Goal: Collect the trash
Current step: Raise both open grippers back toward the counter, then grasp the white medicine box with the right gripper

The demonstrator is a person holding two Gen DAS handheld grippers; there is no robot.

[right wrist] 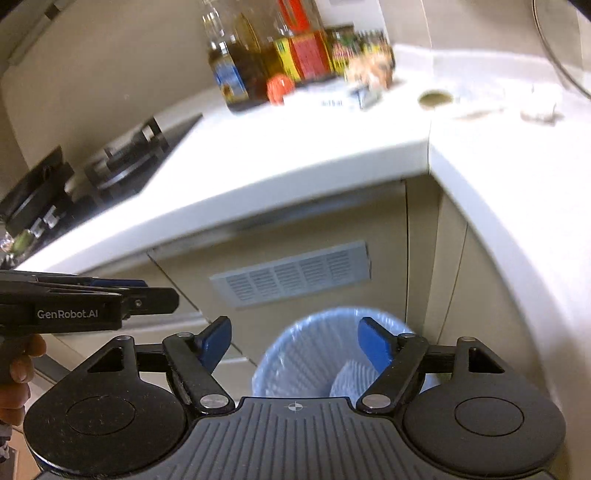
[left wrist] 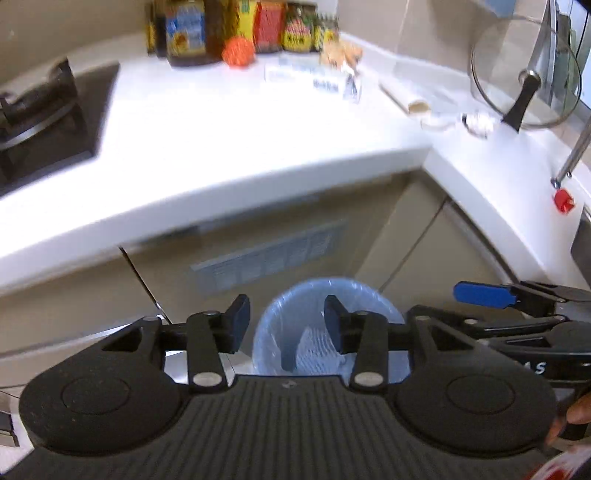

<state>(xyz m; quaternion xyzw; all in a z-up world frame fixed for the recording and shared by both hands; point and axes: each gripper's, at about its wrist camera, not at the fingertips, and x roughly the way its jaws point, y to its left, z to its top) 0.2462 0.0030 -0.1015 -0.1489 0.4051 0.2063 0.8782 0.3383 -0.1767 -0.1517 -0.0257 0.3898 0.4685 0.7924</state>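
I hold my left tongs (left wrist: 287, 325) above the bin (left wrist: 325, 295), which stands on the floor against the cabinet front below the inner corner of the counter (left wrist: 229, 125); their blue pads are parted a moderate way and nothing sits between them. My right tongs (right wrist: 293, 347) hang over the same bin (right wrist: 314, 343), spread wider, and they too grip nothing. The bin wears a pale blue liner, and inside it I make out something whitish with a mesh-like look, though I cannot tell what it is. In the left wrist view my right tongs show side-on at the right edge, one blue pad (left wrist: 482, 294) pointing left, just beside my left ones; in the right wrist view my left tongs enter from the left edge at about the same height. Up on the counter, well apart from both pairs of tongs, the trash lies toward the back: a crumpled wrapper (left wrist: 341, 53) by the row of sauce bottles (left wrist: 184, 33), a flat white and blue box (left wrist: 310, 75) in front of them, an orange ball-like thing (left wrist: 238, 51), a paper tube (left wrist: 404, 98) and a small crumpled white wad (left wrist: 478, 123) near a glass pot lid (left wrist: 524, 74) leaning at the right. A gas hob (left wrist: 44, 114) is set into the counter at the left. The cabinet carries a grey vent grille (right wrist: 295, 275) just above the bin.
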